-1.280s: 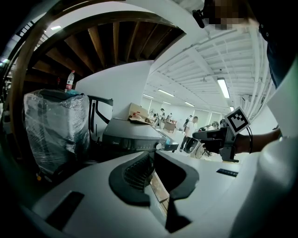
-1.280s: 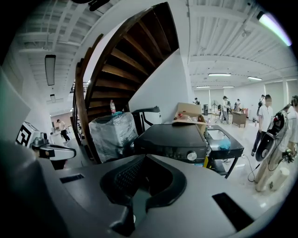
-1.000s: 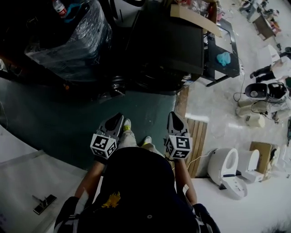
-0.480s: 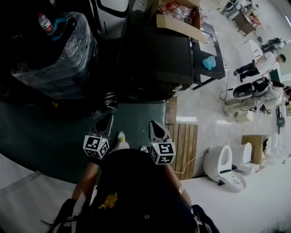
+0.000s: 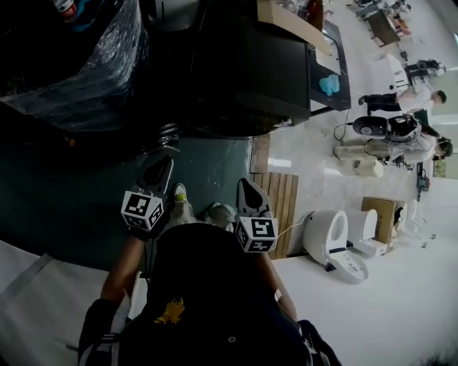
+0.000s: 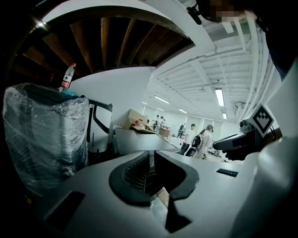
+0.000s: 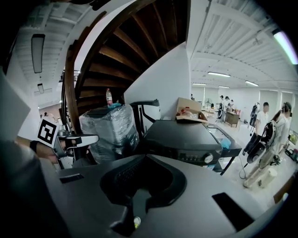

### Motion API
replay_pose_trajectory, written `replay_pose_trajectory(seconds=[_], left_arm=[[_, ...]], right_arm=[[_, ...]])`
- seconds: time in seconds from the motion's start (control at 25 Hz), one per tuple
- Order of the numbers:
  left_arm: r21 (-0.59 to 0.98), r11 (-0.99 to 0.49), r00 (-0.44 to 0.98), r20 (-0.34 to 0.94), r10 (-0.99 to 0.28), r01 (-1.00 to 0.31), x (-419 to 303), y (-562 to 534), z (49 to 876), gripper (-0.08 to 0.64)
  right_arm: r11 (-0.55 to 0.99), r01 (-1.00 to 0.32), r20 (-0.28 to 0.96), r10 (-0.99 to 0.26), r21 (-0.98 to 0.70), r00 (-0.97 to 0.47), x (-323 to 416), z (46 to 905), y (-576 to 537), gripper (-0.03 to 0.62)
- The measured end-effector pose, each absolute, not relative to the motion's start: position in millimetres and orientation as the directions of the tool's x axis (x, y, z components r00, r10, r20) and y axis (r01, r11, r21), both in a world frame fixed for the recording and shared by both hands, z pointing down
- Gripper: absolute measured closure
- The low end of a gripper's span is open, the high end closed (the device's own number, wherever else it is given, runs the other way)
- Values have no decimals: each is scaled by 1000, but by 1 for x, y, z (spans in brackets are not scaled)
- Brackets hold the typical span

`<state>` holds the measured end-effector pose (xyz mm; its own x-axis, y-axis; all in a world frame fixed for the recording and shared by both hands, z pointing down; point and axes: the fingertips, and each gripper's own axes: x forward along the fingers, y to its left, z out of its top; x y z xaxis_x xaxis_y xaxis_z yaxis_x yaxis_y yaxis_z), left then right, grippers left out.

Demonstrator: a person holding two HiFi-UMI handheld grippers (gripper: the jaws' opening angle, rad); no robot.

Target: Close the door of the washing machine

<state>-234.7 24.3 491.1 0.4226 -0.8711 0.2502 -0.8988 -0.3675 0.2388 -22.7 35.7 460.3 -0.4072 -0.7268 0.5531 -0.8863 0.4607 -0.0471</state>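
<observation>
The black washing machine (image 5: 250, 64) stands ahead of me at the top of the head view. In the right gripper view its dark top and control panel with a round knob (image 7: 208, 158) face me. Its front is in shadow, so I cannot make out the door. My left gripper (image 5: 156, 174) is held out low over the dark green floor, short of the machine, jaws shut on nothing. To its right my right gripper (image 5: 247, 187) is also shut and empty. Each gripper shows in the other's view: the right gripper (image 6: 242, 139) and the left gripper (image 7: 79, 139).
A bulky plastic-wrapped load (image 5: 79, 64) with a bottle (image 7: 108, 97) on top stands left of the machine. A cardboard box (image 5: 290, 18) lies on the machine and a blue cloth (image 5: 329, 84) on its side shelf. A wooden slat mat (image 5: 275, 207), a white toilet (image 5: 325, 239) and people (image 5: 401, 78) are to the right.
I have walked toward the washing machine, which now sits nearer and higher in the head view. Both grippers travelled forward with me, jaws unchanged.
</observation>
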Motion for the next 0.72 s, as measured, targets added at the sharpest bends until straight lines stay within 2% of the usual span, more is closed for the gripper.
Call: replay_pose_trajectory(seconds=[0.44, 0.72], left_arm=[[229, -352, 413, 327, -850, -907, -259, 25, 526, 512], [189, -362, 408, 398, -822, -913, -292, 3, 576, 499]], right_arm=[[428, -901, 581, -716, -74, -388, -29, 480, 44, 568], [436, -898, 626, -683, -64, -377, -32, 497, 55, 568]])
